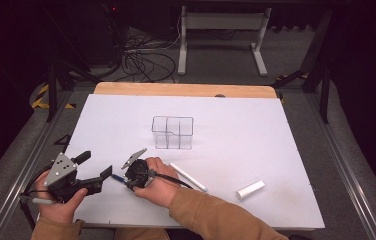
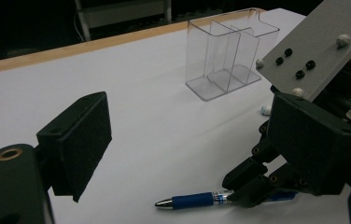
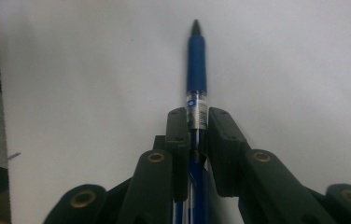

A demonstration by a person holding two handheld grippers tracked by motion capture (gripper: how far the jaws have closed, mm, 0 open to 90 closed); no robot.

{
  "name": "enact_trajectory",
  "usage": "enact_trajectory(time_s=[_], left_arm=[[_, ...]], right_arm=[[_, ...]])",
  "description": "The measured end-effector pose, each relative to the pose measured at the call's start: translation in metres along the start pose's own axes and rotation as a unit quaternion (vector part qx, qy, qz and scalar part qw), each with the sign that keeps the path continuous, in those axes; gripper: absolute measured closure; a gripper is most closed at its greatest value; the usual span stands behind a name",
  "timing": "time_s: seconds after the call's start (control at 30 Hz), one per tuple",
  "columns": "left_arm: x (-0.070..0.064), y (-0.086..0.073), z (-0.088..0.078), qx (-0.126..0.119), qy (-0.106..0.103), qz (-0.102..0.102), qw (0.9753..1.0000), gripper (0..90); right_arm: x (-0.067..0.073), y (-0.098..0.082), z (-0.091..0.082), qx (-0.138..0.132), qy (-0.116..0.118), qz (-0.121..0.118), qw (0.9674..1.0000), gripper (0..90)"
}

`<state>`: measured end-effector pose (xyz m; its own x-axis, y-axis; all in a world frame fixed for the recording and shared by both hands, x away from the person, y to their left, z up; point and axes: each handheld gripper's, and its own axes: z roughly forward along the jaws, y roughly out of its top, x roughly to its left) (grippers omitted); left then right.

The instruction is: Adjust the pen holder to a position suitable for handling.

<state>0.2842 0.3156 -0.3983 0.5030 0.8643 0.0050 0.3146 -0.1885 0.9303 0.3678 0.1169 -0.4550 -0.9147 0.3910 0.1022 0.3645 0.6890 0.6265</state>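
A blue pen [image 1: 117, 177] lies low over the white table sheet [image 1: 256, 145] near the front left. My right gripper [image 1: 127, 179] is shut on its clear barrel, and the blue grip and tip stick out toward the left. In the right gripper view the pen [image 3: 196, 60] runs straight out from between the closed jaws of the right gripper [image 3: 197, 122]. My left gripper [image 1: 95, 165] stands open just left of the pen tip, with nothing between its fingers. The left gripper view shows the pen [image 2: 190, 201] clamped by the right gripper [image 2: 246, 189].
A clear divided organizer [image 1: 172, 132] stands upright at the table's middle, also seen as the organizer [image 2: 229, 56]. A long white marker [image 1: 188, 177] and a short white cylinder [image 1: 250, 190] lie to the right of my right hand. Cables lie on the floor beyond the wooden far edge [image 1: 186, 89].
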Motion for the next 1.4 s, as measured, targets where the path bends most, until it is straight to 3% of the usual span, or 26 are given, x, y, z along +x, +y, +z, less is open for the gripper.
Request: enact_trajectory(time_s=[0.43,1.1,1.4], left_arm=[[0.002,0.0,-0.001,-0.003,0.002,-0.002,1.0,14.7],[0.001,0.001,-0.003,-0.008,0.008,-0.002,0.9999,14.8],[0.001,0.001,-0.003,-0.009,0.008,-0.001,0.9999,14.7]], right_arm=[[0.0,0.001,-0.003,0.003,0.0,-0.002,1.0,80.7],[-0.01,-0.001,-0.045,-0.017,-0.002,0.008,0.9998,80.7],[-0.015,0.0,-0.064,-0.042,-0.005,0.018,0.9989,80.7]])
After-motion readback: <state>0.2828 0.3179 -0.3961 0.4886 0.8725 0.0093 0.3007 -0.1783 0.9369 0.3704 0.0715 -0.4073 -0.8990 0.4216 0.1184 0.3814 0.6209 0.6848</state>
